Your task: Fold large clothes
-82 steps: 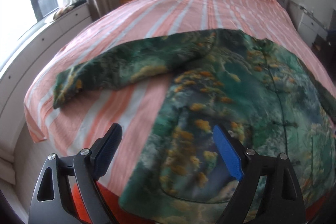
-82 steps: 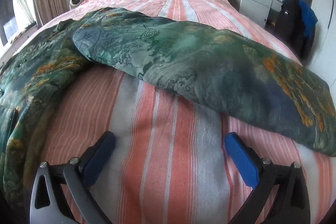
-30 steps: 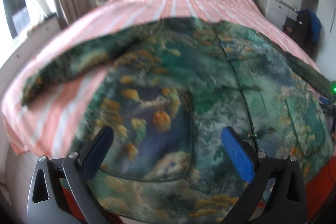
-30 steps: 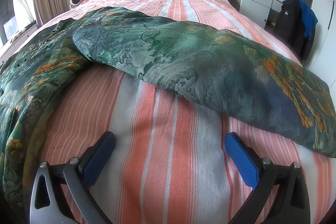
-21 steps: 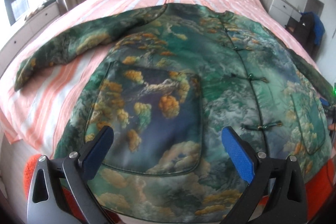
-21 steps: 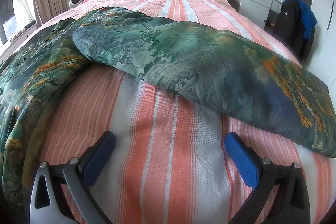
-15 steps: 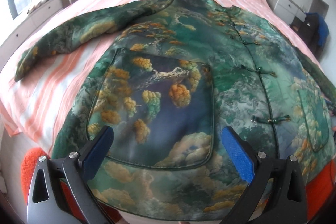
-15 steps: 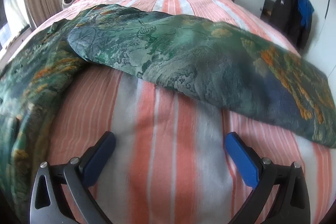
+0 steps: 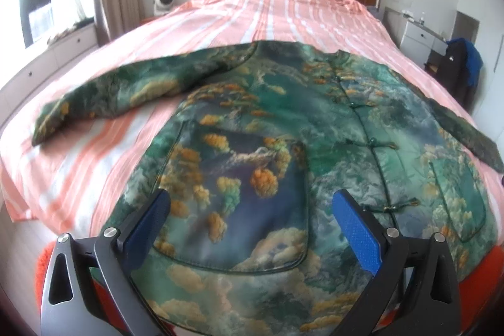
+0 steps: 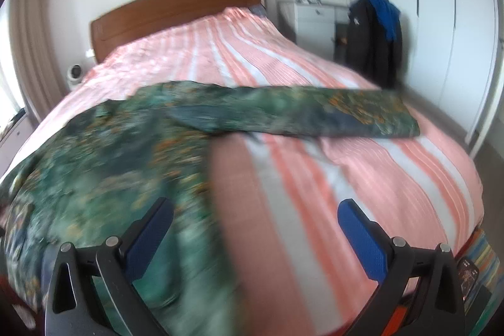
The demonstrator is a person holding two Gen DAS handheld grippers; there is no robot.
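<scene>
2 grippers above 1 green patterned jacket (image 9: 283, 122) spread on the striped bed (image 9: 277, 11).

The jacket lies front up, both sleeves stretched out sideways, its hem at the near edge of the bed. The left gripper (image 9: 250, 222) hangs over the big pocket (image 9: 239, 203), fingers wide apart and empty. The right gripper (image 10: 255, 229) is likewise spread and empty, over the jacket's side and bare sheet; that view is blurred.

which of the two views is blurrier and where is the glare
Right wrist view: heavy motion blur, worst over the green jacket beyond the right gripper. Left wrist view: mostly sharp, window blown out at upper left, fisheye bulging the bed.
</scene>
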